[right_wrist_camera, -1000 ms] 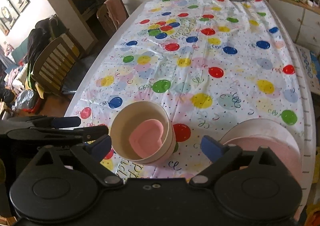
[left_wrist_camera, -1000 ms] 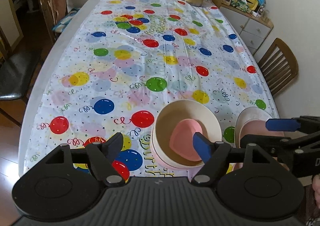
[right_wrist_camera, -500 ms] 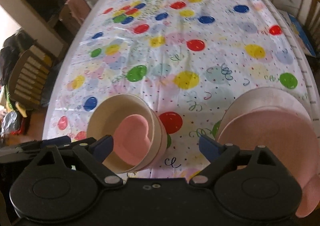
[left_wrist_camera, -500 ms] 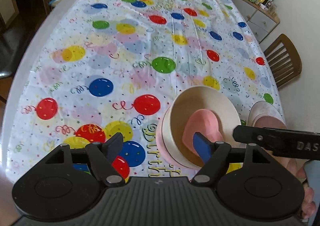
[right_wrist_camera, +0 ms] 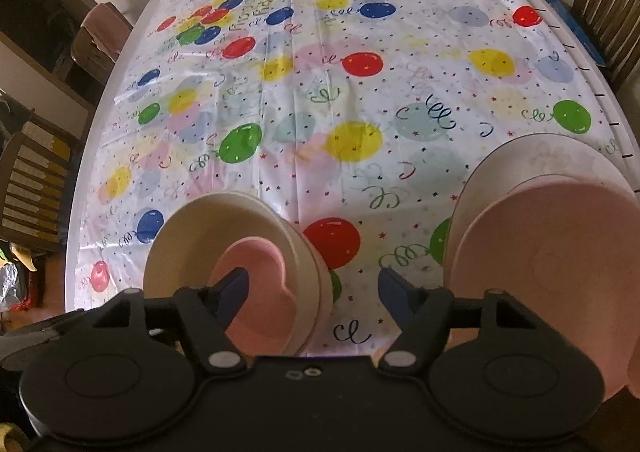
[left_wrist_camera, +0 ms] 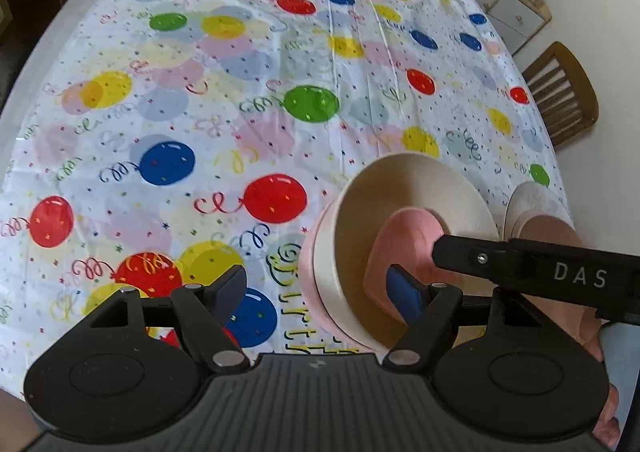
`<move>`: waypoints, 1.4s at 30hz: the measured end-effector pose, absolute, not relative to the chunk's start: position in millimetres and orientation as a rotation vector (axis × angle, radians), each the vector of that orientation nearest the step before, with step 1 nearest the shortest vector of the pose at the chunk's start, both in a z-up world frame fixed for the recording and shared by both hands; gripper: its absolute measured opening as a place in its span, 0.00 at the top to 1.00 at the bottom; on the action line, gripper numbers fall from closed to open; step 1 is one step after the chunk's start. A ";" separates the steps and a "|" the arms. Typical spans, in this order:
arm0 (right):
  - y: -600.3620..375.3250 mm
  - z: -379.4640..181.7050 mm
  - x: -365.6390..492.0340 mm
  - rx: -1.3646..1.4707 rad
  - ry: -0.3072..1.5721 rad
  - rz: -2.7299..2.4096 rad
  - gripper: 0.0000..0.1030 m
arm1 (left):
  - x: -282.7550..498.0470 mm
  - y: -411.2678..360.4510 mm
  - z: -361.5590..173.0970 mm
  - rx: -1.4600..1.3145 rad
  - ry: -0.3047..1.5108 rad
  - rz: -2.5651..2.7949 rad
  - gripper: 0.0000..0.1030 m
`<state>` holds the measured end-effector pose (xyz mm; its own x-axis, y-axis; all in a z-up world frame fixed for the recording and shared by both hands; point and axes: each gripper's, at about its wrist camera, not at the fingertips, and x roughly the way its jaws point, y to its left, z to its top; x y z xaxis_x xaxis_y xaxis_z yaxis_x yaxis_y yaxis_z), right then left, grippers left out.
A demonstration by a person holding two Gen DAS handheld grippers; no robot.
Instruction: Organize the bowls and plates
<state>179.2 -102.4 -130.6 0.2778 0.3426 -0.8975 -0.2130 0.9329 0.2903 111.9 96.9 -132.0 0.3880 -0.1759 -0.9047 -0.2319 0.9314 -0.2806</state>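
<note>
The cream bowl (left_wrist_camera: 416,212) stands nested in a pink bowl (left_wrist_camera: 310,272) near the front edge of the bench (right_wrist_camera: 86,188), with a pink heart-shaped dish (left_wrist_camera: 404,248) inside it. To its right, well apart, a pink plate (right_wrist_camera: 552,264) lies on a cream plate (right_wrist_camera: 548,160) close to the bench's right edge. Compared with a second ago, both views sit lower and closer to the stack, and the gold kettle at the far end has left both views. The balloon-print cloth (left_wrist_camera: 256,100) beyond the bowls is open in every direction; chairs (left_wrist_camera: 568,92) stand off the right side. The left gripper (left_wrist_camera: 320,290) is released and wide, straddling the left wall of the bowl stack: its right finger hangs inside the cream bowl in front of the heart dish, its left finger outside; contact cannot be confirmed. The right gripper (right_wrist_camera: 316,292) is closing, straddling the stack's right wall, its pads not visibly pressing on it.
</note>
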 end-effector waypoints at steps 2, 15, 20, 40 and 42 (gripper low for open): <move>-99.5 -132.9 178.8 0.116 1.238 0.368 0.33 | 112.4 94.2 -136.0 -0.390 1.192 0.027 0.26; -89.8 -149.3 180.7 0.090 1.276 0.360 0.50 | 114.7 90.1 -148.5 -0.402 1.207 0.018 0.27; -89.1 -149.8 179.4 0.106 1.279 0.373 0.59 | 114.6 89.6 -148.8 -0.407 1.202 0.000 0.36; -91.0 -140.5 173.9 0.106 1.258 0.373 0.75 | 112.7 85.7 -137.7 -0.392 1.197 -0.042 0.53; -92.3 -137.9 173.0 0.109 1.254 0.376 0.75 | 111.8 84.6 -133.6 -0.385 1.196 -0.044 0.54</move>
<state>173.0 -92.3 -137.9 0.2592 0.3358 -0.9056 -0.2171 0.9339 0.2841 111.8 84.6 -133.6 0.3733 -0.2349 -0.8975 -0.1684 0.9342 -0.3146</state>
